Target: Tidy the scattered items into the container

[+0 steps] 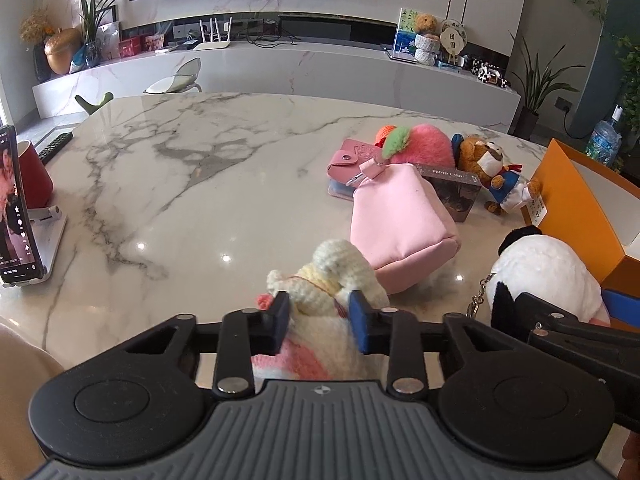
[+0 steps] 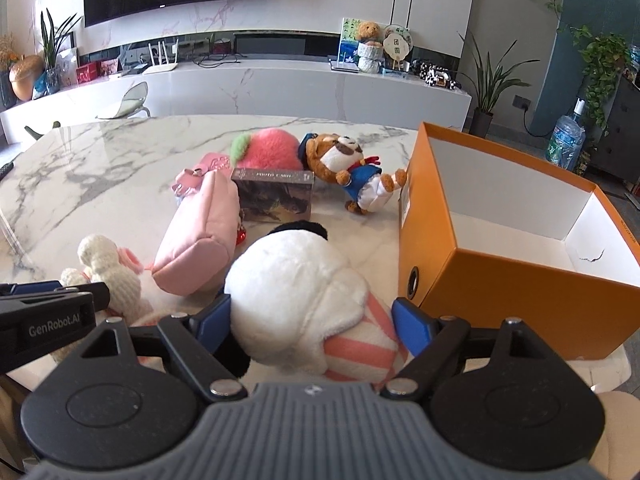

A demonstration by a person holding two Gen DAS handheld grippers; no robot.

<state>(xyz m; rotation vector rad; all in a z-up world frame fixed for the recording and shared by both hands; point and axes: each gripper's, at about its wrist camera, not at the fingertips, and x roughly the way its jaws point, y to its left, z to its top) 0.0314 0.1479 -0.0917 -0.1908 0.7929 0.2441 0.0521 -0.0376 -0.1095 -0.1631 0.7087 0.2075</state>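
We angle both claws downward over the marble bench [image 1: 168, 184]. Our left claw [image 1: 320, 318] pinches the crocheted doll [image 1: 336, 276]; our right claw [image 2: 312, 322] straddles the panda plush [image 2: 292, 280], grip unclear, beside the orange box [image 2: 500, 280].

My left tongs [image 1: 320, 318] grip the knitted doll [image 1: 340, 280]; the pouch [image 1: 400, 232] lies just behind it; my right tongs [image 2: 316, 320] straddle the panda plush [image 2: 296, 284]; the box [image 2: 500, 272] sits right of it on the counter [image 2: 100, 168].

We note the left gripper [image 1: 320, 322] clamped tight, angled downward. The right gripper [image 2: 310, 326] sits just beside it, jaws wide, its blue pads [image 2: 412, 330] showing.
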